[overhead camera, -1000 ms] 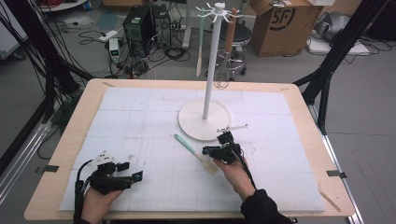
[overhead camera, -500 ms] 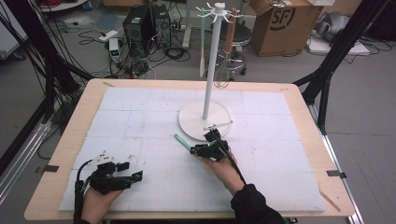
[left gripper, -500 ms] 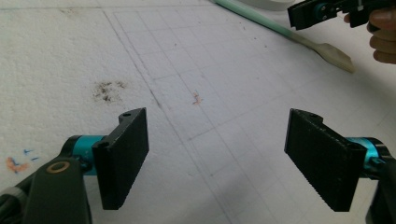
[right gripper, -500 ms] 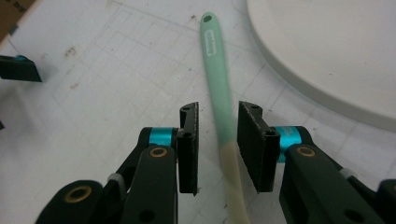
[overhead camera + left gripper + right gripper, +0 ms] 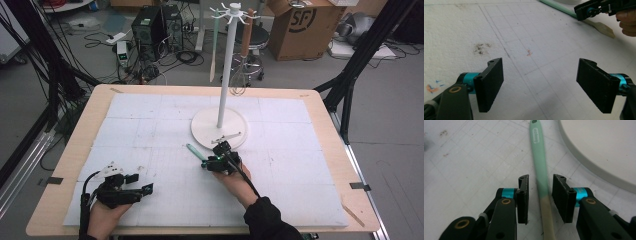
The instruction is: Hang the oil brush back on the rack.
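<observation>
Broad wooden surface [image 5: 75,150] under a white gridded foam mat [image 5: 150,130], with a brown cardboard box [image 5: 300,25] on the floor behind, printed "SF" (contents hidden, top cut off by the frame edge). White hook stand [image 5: 220,125] on the mat, a whisk [image 5: 239,85] and a pale spatula [image 5: 213,50] hanging from its top. Near its round base, flat on the mat, a mint-handled utensil [image 5: 540,170] with embossed lettering too blurred to read, head end out of frame. Right claw [image 5: 540,197] straddling that handle, jaws narrowly apart, not pressing it. Left claw [image 5: 540,85] wide apart over bare mat, near the front left edge.
</observation>
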`<action>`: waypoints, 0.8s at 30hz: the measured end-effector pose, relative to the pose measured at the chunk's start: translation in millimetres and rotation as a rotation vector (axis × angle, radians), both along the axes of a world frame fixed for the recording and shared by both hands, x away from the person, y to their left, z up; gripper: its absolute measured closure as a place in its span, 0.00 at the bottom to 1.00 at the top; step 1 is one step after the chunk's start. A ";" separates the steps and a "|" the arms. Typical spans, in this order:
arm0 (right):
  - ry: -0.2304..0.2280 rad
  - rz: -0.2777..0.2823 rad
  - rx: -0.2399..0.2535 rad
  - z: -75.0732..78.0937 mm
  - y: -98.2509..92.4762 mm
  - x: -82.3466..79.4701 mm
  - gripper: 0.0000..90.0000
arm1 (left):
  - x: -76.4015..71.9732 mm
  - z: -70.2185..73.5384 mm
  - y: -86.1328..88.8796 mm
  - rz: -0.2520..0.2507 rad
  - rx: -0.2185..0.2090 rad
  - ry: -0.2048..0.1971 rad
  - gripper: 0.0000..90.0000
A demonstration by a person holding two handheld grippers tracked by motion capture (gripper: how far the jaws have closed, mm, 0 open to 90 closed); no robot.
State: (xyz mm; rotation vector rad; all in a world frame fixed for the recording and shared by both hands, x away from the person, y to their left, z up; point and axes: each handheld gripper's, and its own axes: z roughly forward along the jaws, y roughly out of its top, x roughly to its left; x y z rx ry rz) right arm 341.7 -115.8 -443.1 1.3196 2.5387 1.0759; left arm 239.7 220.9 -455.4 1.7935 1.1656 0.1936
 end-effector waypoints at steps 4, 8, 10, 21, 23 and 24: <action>-0.020 -0.001 -0.027 0.0 1.0 -0.6 0.80 | -0.1 -0.1 -0.3 0.001 0.001 0.000 0.25; 0.001 0.001 -0.011 -0.5 -2.7 3.3 0.85 | 0.4 -0.3 -0.5 -0.001 0.000 0.002 0.25; -0.009 0.001 -0.021 -0.7 -1.8 2.8 0.85 | 0.5 -0.3 -0.8 0.000 0.002 0.002 0.25; -0.050 0.015 -0.078 -0.4 3.4 -0.8 0.88 | 0.7 -0.4 -1.8 0.001 0.009 0.001 0.25; -0.034 0.010 -0.059 -0.6 1.8 1.0 0.89 | 0.6 -0.2 -1.7 -0.002 0.012 0.001 0.25; -0.031 0.008 -0.055 -0.6 1.3 1.4 0.90 | 0.6 -0.3 -1.7 0.000 0.012 0.001 0.25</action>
